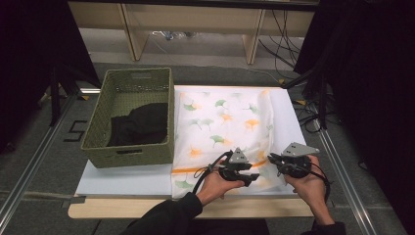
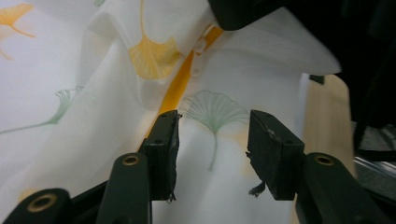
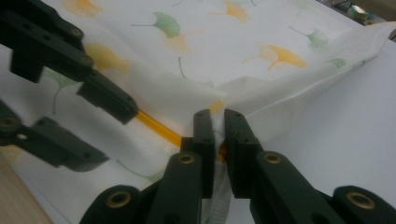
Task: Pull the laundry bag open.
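Observation:
A white fabric cover (image 1: 220, 122) printed with green and orange ginkgo leaves lies flat on the white table top (image 1: 122, 178). An orange zipper (image 2: 180, 81) with a white pull (image 2: 198, 46) runs along its near end. My left gripper (image 2: 212, 140) hovers over the cloth just beside the zipper, jaws apart and pads not pressing on anything. My right gripper (image 3: 218, 128) is shut on a raised fold of the cover's near right edge, by the zipper (image 3: 156, 126). In the high view the left gripper (image 1: 253, 177) and right gripper (image 1: 272, 157) face each other closely.
A woven green basket (image 1: 128, 117) holding a black cloth (image 1: 139, 125) stands on the table left of the cover. The table's wooden front edge (image 1: 147, 208) is near my forearms. Cables and shelf legs lie on the floor beyond.

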A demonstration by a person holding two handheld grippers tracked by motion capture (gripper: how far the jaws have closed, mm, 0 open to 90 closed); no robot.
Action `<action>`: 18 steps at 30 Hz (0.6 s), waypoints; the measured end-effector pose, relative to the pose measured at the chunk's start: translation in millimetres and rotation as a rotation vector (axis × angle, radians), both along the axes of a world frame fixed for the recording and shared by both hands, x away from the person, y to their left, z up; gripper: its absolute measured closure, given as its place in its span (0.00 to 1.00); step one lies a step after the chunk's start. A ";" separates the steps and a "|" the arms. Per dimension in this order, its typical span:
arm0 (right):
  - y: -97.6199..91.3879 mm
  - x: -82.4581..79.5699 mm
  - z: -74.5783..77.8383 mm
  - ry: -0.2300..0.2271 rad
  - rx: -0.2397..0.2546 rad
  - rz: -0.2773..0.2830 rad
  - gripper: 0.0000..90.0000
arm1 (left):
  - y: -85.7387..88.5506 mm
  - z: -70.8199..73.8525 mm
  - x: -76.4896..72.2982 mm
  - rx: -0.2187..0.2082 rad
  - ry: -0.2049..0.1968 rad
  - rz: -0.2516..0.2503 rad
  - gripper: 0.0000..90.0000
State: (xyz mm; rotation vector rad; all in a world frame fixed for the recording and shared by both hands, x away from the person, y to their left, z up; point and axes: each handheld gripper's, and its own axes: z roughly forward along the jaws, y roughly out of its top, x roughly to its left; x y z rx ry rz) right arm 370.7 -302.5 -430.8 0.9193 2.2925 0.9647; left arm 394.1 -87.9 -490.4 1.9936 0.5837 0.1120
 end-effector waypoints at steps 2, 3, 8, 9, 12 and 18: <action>2.1 0.0 3.3 -0.017 0.006 0.020 0.94 | -5.8 -3.1 4.7 -0.021 0.001 0.014 0.62; 3.1 -1.0 4.3 -0.011 0.016 0.017 0.94 | -7.5 -3.9 6.1 -0.026 -0.006 0.009 0.64; 5.0 -2.7 8.2 -0.020 0.021 0.033 0.94 | -14.0 -3.2 10.2 -0.013 -0.047 0.010 0.71; 6.6 -3.4 9.3 -0.009 0.035 0.037 0.94 | -16.2 -3.5 11.5 -0.023 -0.054 0.026 0.72; 7.9 -4.6 10.9 -0.024 0.025 0.044 0.94 | -19.5 -3.2 11.4 -0.038 -0.039 0.026 0.74; 14.1 -6.3 11.9 -0.012 0.034 0.068 0.94 | -26.6 -2.3 11.2 -0.029 -0.037 0.044 0.72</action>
